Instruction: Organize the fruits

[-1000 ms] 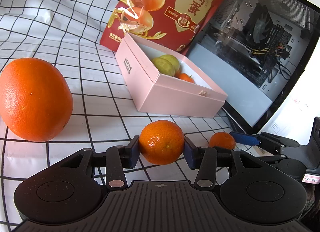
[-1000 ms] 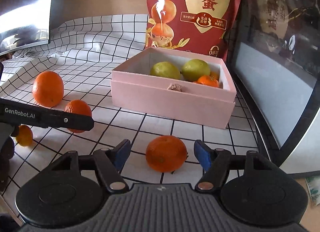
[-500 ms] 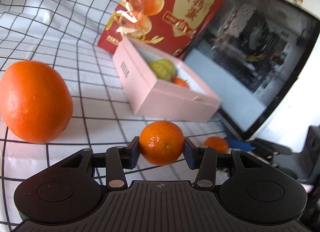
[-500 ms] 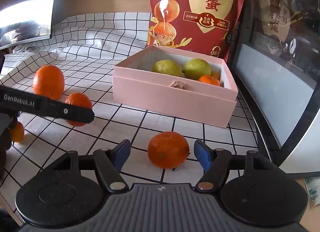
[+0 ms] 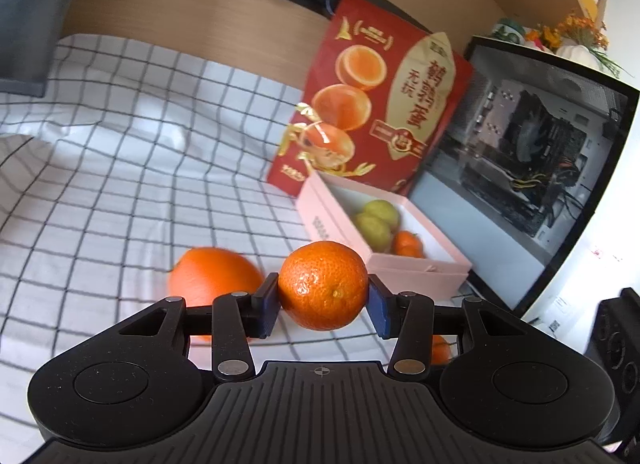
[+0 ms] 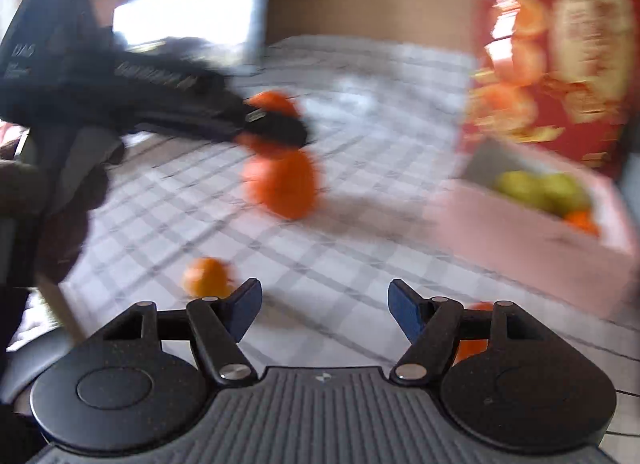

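Both left fingers clamp mandarin (navel facing camera); right gripper wide, empty.

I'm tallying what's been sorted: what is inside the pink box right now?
The pink box holds two green fruits and a small orange one beside them. Its near wall covers the box floor, so anything lying lower can't be seen.
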A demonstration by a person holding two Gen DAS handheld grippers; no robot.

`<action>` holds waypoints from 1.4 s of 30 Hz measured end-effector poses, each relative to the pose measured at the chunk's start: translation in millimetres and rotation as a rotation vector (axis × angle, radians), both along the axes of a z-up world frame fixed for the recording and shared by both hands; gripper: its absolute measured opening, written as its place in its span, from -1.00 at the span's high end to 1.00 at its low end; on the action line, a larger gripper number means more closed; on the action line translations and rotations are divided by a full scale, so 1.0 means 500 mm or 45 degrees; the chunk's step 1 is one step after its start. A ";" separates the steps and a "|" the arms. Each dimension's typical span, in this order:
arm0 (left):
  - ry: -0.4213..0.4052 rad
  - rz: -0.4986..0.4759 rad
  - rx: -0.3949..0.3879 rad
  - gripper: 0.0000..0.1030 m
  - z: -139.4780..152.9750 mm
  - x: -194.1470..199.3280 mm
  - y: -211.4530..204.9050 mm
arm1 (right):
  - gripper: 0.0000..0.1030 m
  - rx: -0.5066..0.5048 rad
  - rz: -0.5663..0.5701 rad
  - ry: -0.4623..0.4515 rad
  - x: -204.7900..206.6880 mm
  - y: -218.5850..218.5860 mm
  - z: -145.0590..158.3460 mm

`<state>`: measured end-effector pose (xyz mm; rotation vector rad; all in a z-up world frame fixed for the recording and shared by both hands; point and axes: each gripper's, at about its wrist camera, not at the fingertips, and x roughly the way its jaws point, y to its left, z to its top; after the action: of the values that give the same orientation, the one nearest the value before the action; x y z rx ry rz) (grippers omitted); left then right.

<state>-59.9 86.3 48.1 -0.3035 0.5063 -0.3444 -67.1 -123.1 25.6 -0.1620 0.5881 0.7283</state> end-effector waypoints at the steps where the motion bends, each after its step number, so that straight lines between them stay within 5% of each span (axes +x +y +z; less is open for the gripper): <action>1: 0.010 0.005 0.005 0.02 -0.004 -0.002 0.004 | -0.33 0.007 0.046 0.025 0.002 0.021 -0.004; 8: 0.026 0.014 0.040 0.02 -0.013 -0.011 0.013 | -0.09 0.024 0.243 0.073 -0.006 0.107 -0.010; 16: 0.026 0.046 0.041 0.02 -0.016 -0.015 0.020 | 0.37 -0.002 0.322 0.079 -0.013 0.170 -0.017; 19: 0.026 0.062 0.043 0.02 -0.015 -0.020 0.028 | 0.37 -0.011 0.303 0.064 -0.015 0.165 -0.014; 24: 0.084 -0.035 0.047 0.02 -0.028 -0.014 0.004 | 0.38 0.017 0.124 0.014 -0.011 0.054 0.021; 32: 0.201 -0.303 0.061 0.02 -0.046 0.026 -0.110 | 0.38 -0.070 -0.412 -0.073 -0.010 -0.207 0.054; 37: 0.142 -0.293 0.072 0.02 0.040 0.125 -0.157 | 0.38 -0.013 -0.540 -0.073 0.023 -0.275 0.077; 42: 0.113 -0.216 0.056 0.02 0.129 0.311 -0.199 | 0.38 -0.022 -0.567 -0.233 0.089 -0.239 0.163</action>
<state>95.6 -13.1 112.4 -0.2343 0.6281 -0.4856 -22.7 -242.8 107.0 -0.1066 0.4339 0.2726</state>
